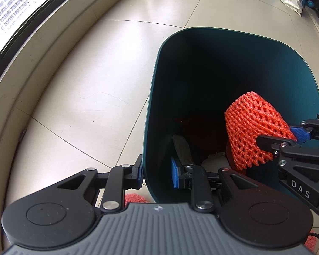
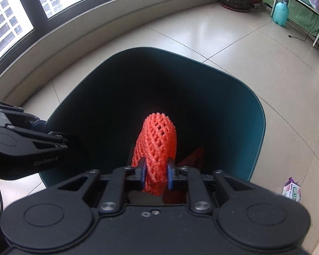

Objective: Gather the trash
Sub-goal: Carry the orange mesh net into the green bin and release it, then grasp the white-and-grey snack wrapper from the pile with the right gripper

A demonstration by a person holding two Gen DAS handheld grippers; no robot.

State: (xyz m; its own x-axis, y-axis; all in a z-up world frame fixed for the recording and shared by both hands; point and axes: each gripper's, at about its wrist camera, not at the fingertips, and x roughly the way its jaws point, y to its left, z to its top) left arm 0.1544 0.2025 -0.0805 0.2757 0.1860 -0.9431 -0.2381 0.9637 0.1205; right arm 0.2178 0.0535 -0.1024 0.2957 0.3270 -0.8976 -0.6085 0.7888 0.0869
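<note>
jaws of the right gripper (image 2: 156,177) pinch the orange foam net (image 2: 156,148) over the teal bin (image 2: 259,131); left gripper (image 1: 157,174) clamps the bin's near wall. lower, then release; wipes packet (image 2: 292,192) waits on the floor.

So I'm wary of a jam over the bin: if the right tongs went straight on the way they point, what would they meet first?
Probably the bin's dark inside, toward its far wall; the foam net they grip would lead. Depth is unclear.
</note>
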